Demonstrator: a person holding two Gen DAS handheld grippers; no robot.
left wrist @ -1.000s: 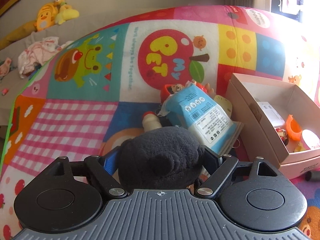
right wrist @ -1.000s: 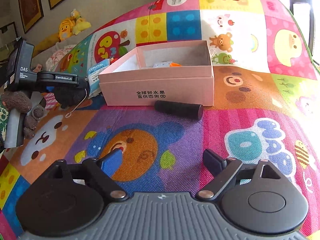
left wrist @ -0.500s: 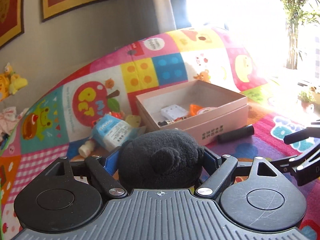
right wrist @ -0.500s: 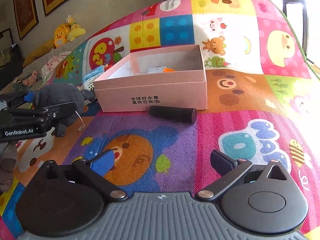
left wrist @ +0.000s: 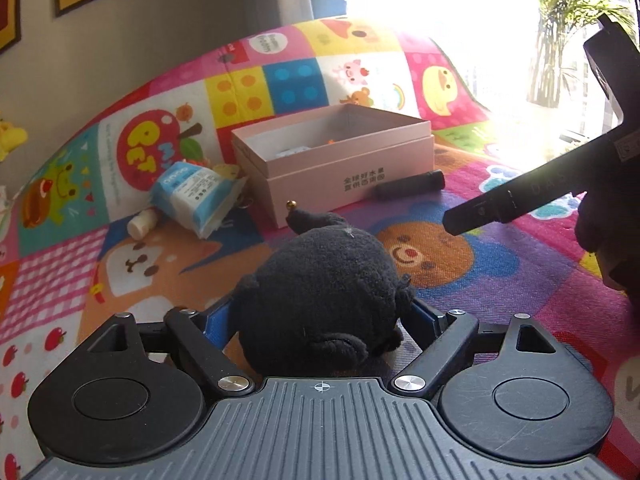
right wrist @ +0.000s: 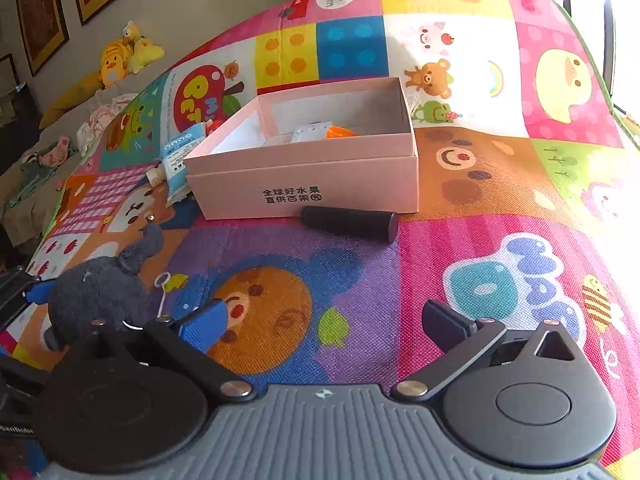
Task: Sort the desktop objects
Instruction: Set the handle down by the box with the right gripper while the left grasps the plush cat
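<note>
Jaws of the left gripper [left wrist: 320, 316] are clamped on a black plush [left wrist: 324, 296], blue pads pressed into both its flanks; they have just been opening a little, yet the toy fills the gap and is gripped. It hangs low over the play mat [left wrist: 460, 264], near the front of the pink box [left wrist: 344, 160]. Jaws of the right gripper [right wrist: 324, 320] stand wide and released, having just spread, with only mat between them. From the right wrist the plush [right wrist: 100, 296] shows at the lower left, a thin white loop dangling from it. The box [right wrist: 312, 172] is open on top, with a white item and something orange inside, though too little shows to name them. A black cylinder [right wrist: 348, 220] lies on the mat touching the box's front wall. To the box's left lie a blue-and-white packet [left wrist: 196, 192] and a small white bottle [left wrist: 142, 224].
</note>
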